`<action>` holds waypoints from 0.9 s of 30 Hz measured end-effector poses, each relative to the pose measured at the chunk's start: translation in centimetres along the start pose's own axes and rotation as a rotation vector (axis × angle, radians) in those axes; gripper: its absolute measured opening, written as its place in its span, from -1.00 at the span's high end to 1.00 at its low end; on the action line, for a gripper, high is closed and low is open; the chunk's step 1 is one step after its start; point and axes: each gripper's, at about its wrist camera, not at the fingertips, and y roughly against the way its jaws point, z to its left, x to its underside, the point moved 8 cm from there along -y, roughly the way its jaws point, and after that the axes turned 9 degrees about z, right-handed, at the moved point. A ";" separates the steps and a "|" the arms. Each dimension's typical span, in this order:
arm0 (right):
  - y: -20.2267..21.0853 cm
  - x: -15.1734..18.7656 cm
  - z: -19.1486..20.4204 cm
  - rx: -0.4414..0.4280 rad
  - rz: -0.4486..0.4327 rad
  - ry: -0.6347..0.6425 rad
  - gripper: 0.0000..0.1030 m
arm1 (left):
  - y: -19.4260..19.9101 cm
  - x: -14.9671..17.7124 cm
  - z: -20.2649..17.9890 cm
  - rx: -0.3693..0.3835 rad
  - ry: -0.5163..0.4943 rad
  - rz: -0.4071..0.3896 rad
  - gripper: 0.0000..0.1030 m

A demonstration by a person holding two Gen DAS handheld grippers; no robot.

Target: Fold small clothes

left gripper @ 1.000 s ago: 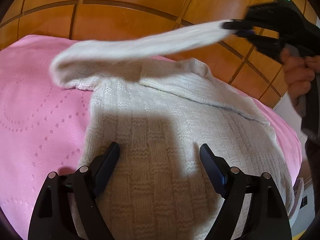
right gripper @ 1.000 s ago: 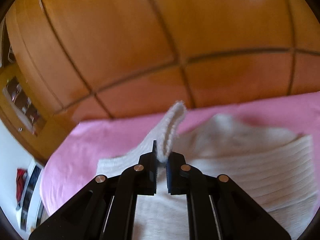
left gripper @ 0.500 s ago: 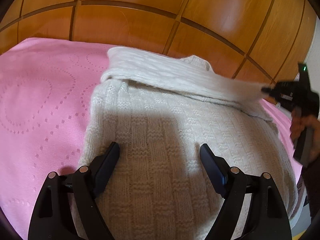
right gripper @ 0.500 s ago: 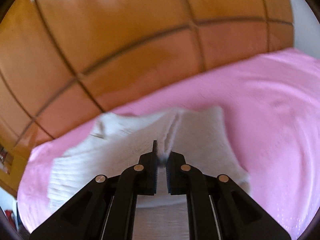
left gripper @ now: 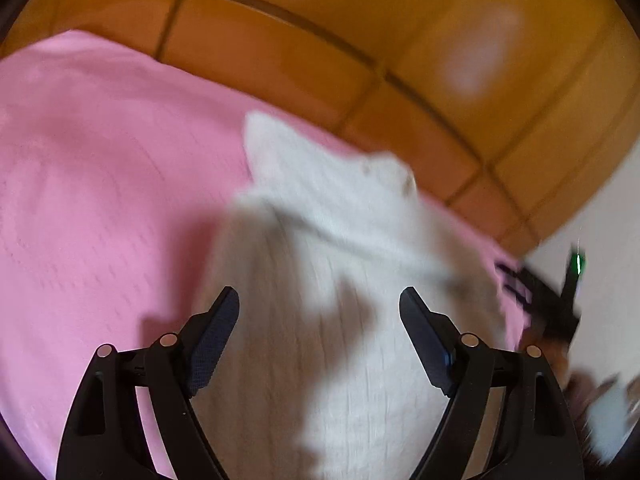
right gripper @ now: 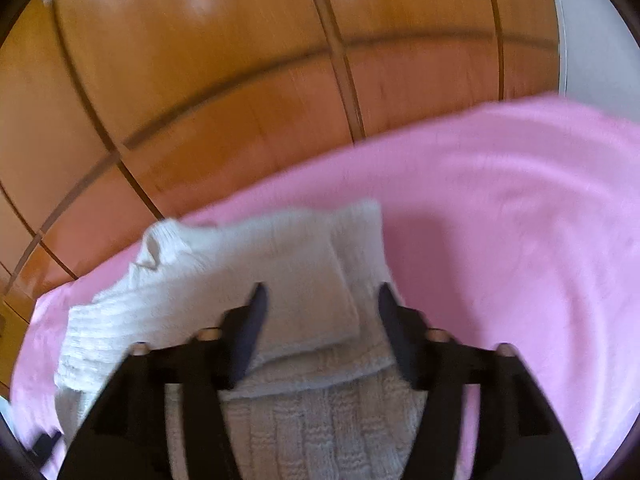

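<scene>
White knitted sweater (right gripper: 304,412) lies flat on the pink blanket (right gripper: 500,240), close to the wooden wall panels (right gripper: 240,80). One sleeve (right gripper: 288,276) is folded across the top of the sweater and rests there.

The right gripper (right gripper: 320,300) is just above that sleeve. Its jaws have just been opening. The end of the sleeve lies between them, and the pads do not press on it.

From the left wrist camera, the left gripper (left gripper: 320,312) hangs over the lower part of the sweater (left gripper: 300,340). Its two fingers are spread wide and hold nothing. Its dark shadow falls on the knit. The pink blanket (left gripper: 100,180) shows on its left side. The right gripper (left gripper: 536,292) shows far off at the right edge, with a hand (left gripper: 548,356) around it. Both pictures are blurry.
</scene>
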 end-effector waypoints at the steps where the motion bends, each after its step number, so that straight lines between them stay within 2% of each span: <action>1: 0.3 -0.1 0.9 -0.009 -0.008 0.032 -0.25 | 0.0 -1.0 0.7 0.009 0.032 -0.005 -0.58; 5: -0.2 0.9 3.7 -0.031 0.016 0.134 -0.36 | -1.3 -5.5 4.0 0.036 0.184 0.005 -0.58; 7: -0.8 1.6 4.8 -0.025 0.031 0.185 -0.44 | -2.6 -7.3 5.2 0.090 0.264 0.028 -0.51; 9: -1.7 2.3 5.9 -0.009 0.044 0.242 -0.51 | -3.5 -8.6 6.1 0.114 0.317 0.038 -0.50; 13: -3.4 3.2 6.0 0.022 0.084 0.273 -0.54 | -6.0 -10.9 6.4 0.138 0.354 0.080 -0.50; 14: -3.7 3.3 5.8 0.022 0.087 0.269 -0.57 | -7.0 -11.3 6.0 0.163 0.350 0.105 -0.50; 17: -4.2 3.4 5.7 0.023 0.095 0.261 -0.65 | -9.2 -12.1 6.1 0.157 0.375 0.131 -0.48; 18: -4.3 3.5 5.6 0.026 0.097 0.261 -0.66 | -9.7 -12.2 6.0 0.172 0.379 0.143 -0.16; 19: -4.6 3.5 5.8 0.028 0.097 0.262 -0.66 | -10.4 -12.3 5.7 0.167 0.376 0.159 0.40; 21: -4.5 3.5 5.9 0.046 0.093 0.272 -0.66 | -10.1 -12.6 4.8 0.122 0.320 0.123 0.72; 22: -4.6 3.4 6.2 0.054 0.090 0.279 -0.66 | -9.4 -12.9 4.3 0.111 0.275 0.087 0.76; 25: -4.8 3.5 7.0 0.071 0.086 0.321 -0.69 | -7.7 -12.9 2.8 -0.043 0.111 0.006 0.76; 27: -5.3 3.8 7.3 0.096 0.095 0.339 -0.71 | -8.7 -12.5 3.0 -0.214 0.007 0.020 0.76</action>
